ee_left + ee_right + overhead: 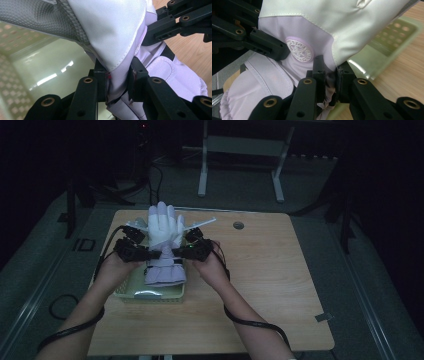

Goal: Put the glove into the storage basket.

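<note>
1. High view: a white and lilac ski glove (164,245) is held up over a pale green perforated basket (150,292) that sits at the left part of the wooden desk (260,285). Its fingers point away from the person and its cuff hangs low over the basket. The left claw (150,254) pinches the glove at its left side near the wrist, and the right claw (177,253) pinches the opposite side at the same level.

2. Left gripper view: the left claw's jaws are clamped on a fold of lilac fabric just under the stitched white edge of the glove (112,32). The basket (37,62) lies below and behind, and the other claw (175,22) reaches in at the upper right.

3. Right gripper view: the right claw's jaws are closed on a bunched fold of the glove (312,22), just beside a round embossed badge (298,50). The basket's wall (397,35) lies over the desk at the right.

4. Handling, as a judgement: the glove looks light, padded and limp, with a smooth shell that could slip. Stitched seams and the wrist band give the firmest hold, and two holds should keep it from sagging.
</note>
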Available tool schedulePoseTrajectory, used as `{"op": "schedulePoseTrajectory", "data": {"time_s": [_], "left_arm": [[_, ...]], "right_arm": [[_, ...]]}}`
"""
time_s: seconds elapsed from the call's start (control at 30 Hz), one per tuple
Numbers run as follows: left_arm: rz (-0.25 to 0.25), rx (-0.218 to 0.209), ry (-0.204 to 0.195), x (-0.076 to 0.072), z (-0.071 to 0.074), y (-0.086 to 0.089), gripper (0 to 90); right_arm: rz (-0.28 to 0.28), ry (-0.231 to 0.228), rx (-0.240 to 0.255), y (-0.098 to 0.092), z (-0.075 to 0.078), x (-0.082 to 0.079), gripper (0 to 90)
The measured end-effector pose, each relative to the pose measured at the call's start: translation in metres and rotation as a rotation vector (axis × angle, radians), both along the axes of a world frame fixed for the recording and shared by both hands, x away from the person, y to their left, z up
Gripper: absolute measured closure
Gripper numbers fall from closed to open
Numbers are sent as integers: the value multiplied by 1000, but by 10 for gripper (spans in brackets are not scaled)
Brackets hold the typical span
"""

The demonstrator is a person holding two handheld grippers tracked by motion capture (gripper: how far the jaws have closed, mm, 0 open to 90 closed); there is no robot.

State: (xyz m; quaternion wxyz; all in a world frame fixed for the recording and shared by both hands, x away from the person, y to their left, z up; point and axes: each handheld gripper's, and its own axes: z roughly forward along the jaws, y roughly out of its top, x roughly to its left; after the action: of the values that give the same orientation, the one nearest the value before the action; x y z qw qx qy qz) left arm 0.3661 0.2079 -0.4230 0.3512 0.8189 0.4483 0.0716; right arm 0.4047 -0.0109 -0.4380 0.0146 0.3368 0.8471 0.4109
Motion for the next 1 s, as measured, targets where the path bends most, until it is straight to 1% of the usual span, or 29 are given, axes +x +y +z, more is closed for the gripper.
{"op": "schedulePoseTrajectory", "data": {"time_s": [0.03,0.07,0.1,0.13,0.17,0.23,0.27,0.3,0.47,0.5,0.57,0.6,0.67,0.7,0.73,0.77,0.83,0.9,0.93,1.0], "left_arm": [[2,-1,1,0,-1,4,734],[4,-1,1,0,-3,8,734],[8,-5,3,0,-5,11,734],[10,-8,3,1,-11,16,734],[10,-8,3,1,-11,16,734],[9,-13,9,2,-17,20,733],[14,-19,16,4,-22,22,733],[13,-22,24,5,-26,22,733],[11,-24,43,10,-46,25,732],[15,-28,50,11,-50,26,732],[17,-29,57,12,-52,27,732],[23,-18,81,14,-62,28,731],[23,-10,87,14,-64,28,731],[24,7,98,15,-68,28,730],[24,7,98,15,-68,28,730],[25,14,104,15,-70,28,730],[28,23,118,15,-73,28,729],[27,42,115,14,-76,26,727],[33,48,119,14,-77,25,727],[36,52,126,14,-79,25,726]], "right_arm": [[0,0,0,0,0,0,804],[5,-3,-4,8,-3,1,804],[5,-3,-4,8,-3,1,804],[4,1,-8,14,-7,2,804],[4,1,-8,14,-7,2,804],[1,7,-16,21,-15,4,804],[-1,16,-22,23,-19,4,804],[-1,16,-22,23,-19,4,804],[-10,31,-57,29,-36,7,804],[-14,30,-77,32,-42,7,804],[-14,30,-77,32,-42,7,804],[-22,33,-105,37,-51,7,804],[-22,32,-115,39,-53,7,804],[-28,38,-131,43,-58,6,804],[-28,38,-131,43,-58,6,804],[-32,47,-150,46,-61,5,804],[-35,52,-158,47,-63,5,804],[-39,62,-182,50,-67,4,805],[-39,62,-182,50,-67,4,805],[-46,60,-199,52,-70,3,805]]}}
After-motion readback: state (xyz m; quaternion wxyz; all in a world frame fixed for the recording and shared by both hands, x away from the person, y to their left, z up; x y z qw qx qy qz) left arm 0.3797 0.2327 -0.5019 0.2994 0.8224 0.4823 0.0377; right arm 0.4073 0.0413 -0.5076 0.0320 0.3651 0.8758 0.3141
